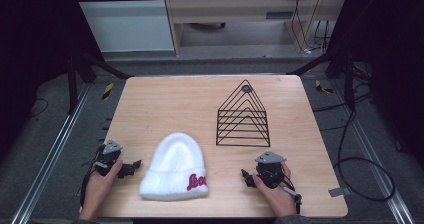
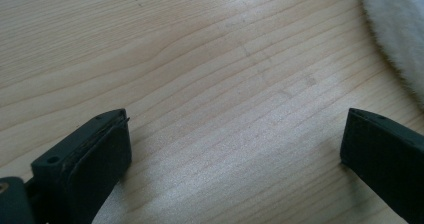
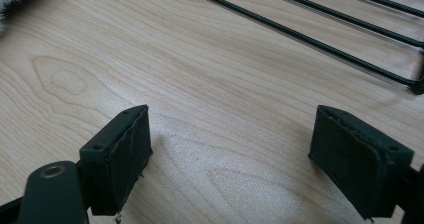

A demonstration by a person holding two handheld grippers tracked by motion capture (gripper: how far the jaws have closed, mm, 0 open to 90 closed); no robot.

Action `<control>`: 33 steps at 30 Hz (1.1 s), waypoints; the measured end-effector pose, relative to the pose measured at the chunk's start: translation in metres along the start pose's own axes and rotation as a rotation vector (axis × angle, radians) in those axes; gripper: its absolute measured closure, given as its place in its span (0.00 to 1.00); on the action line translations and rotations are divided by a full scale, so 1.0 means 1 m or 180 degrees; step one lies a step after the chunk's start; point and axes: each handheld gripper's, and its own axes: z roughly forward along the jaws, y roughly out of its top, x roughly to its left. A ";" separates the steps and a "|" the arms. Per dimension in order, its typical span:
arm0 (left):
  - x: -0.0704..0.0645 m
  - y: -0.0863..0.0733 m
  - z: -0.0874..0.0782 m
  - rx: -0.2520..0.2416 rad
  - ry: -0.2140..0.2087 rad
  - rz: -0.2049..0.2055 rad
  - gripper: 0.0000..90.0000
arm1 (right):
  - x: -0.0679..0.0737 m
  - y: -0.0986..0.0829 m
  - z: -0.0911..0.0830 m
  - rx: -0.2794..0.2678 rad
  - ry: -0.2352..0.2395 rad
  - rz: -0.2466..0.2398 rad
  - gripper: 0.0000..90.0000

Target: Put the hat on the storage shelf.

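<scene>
Both tongs (image 1: 134,167) (image 1: 246,177) low, jaws apart, flanking white beanie (image 1: 175,168).

The one piece of lettering stands on the white beanie (image 1: 174,168), which lies on the near part of the table (image 1: 165,104), left of centre. Embroidered in magenta script on the right end of its folded cuff, the word begins with what looks like "Lo"; the remaining letters are too small and blurred to read.
</scene>
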 end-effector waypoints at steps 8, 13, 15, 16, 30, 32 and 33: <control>0.000 0.000 -0.001 -0.0013 -0.0015 0.0004 0.01 | 0.000 0.000 0.000 0.0000 0.0000 0.0001 0.18; -0.002 0.010 -0.008 -0.0005 -0.0126 -0.0038 0.07 | 0.000 0.000 0.000 0.0004 -0.0003 0.0001 0.18; -0.011 0.031 -0.018 -0.0063 -0.0154 0.0079 0.10 | 0.000 0.000 0.000 0.0001 -0.0002 -0.0003 0.18; -0.014 0.037 -0.019 -0.0055 -0.0176 0.0131 0.11 | 0.000 0.000 0.000 0.0002 -0.0002 -0.0004 0.18; -0.063 0.111 0.014 0.0487 -0.0407 0.0689 0.24 | 0.000 0.000 0.000 0.0000 0.0000 0.0002 0.18; -0.064 0.113 0.021 0.0555 -0.0424 0.0670 0.27 | 0.000 0.000 0.000 0.0000 0.0000 0.0001 0.18; -0.065 0.113 0.025 0.0604 -0.0436 0.0661 0.28 | 0.000 0.000 0.000 0.0000 0.0000 0.0001 0.18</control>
